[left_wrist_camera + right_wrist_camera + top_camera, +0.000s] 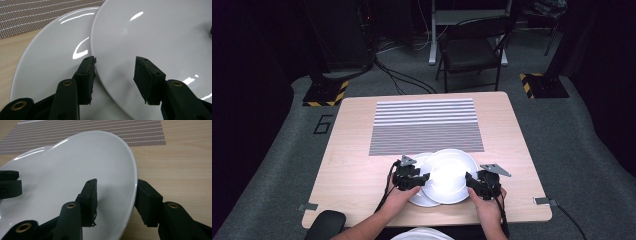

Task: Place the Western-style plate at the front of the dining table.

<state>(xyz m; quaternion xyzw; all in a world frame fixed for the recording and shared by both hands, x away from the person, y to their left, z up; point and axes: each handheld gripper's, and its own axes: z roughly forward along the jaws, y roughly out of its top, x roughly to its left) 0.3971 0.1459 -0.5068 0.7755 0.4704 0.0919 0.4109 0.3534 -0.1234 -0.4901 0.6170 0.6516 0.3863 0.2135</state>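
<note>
Two white plates lie near the table's front edge. The upper plate point(449, 172) overlaps the lower plate point(418, 198) from the right. My left gripper point(426, 179) is at the upper plate's left rim, my right gripper point(469, 181) at its right rim. In the left gripper view the jaws point(116, 67) stand apart astride the upper plate's point(155, 32) rim, above the lower plate point(57, 57). In the right gripper view the jaws point(115, 190) straddle the upper plate's point(87, 157) rim, one pad over it and one outside. Both are open.
A striped placemat point(426, 125) covers the middle and far part of the wooden table point(357, 170). A black chair point(472, 50) stands beyond the far edge. A dark rounded object point(326, 222) sits at the front left corner.
</note>
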